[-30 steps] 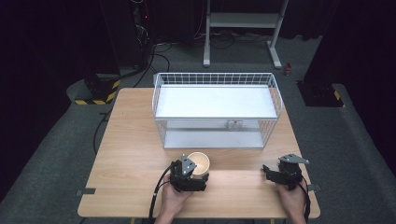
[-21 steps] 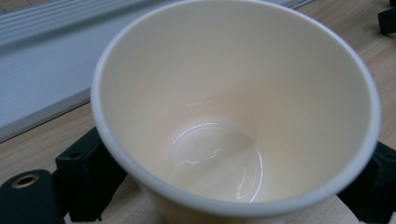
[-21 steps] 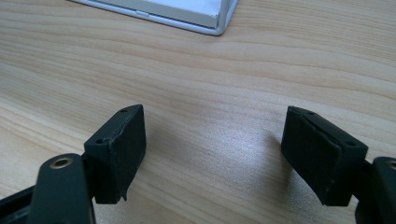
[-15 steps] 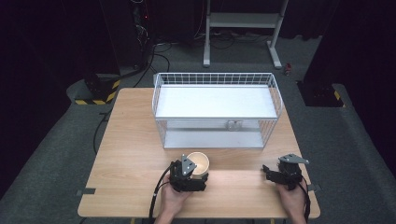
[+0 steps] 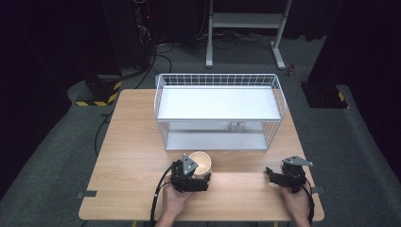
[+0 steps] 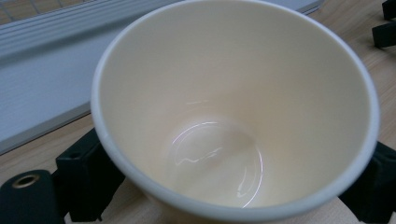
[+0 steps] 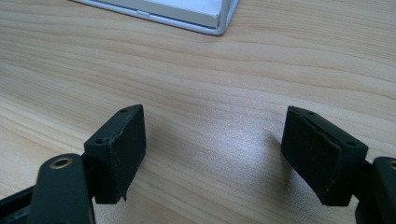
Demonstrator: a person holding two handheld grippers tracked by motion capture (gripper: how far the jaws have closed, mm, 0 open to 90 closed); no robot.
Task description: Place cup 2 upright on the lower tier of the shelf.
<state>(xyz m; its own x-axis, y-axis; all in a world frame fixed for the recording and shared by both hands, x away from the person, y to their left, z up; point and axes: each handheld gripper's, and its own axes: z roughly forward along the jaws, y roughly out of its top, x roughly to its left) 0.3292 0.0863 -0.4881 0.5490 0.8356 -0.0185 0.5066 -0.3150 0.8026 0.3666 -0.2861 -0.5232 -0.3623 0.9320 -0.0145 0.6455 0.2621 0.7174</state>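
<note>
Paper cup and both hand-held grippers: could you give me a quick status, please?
Left hand-held gripper shut on paper cup, cup empty. Right hand-held gripper open over bare table. Wire rack beyond the cup, path clear.

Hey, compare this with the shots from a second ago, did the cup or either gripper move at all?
Nothing visibly changed. The left gripper stays closed around the cup, which sits between its jaws in front of the wire rack. The right gripper stays open over bare table, nothing between its jaws.
</note>
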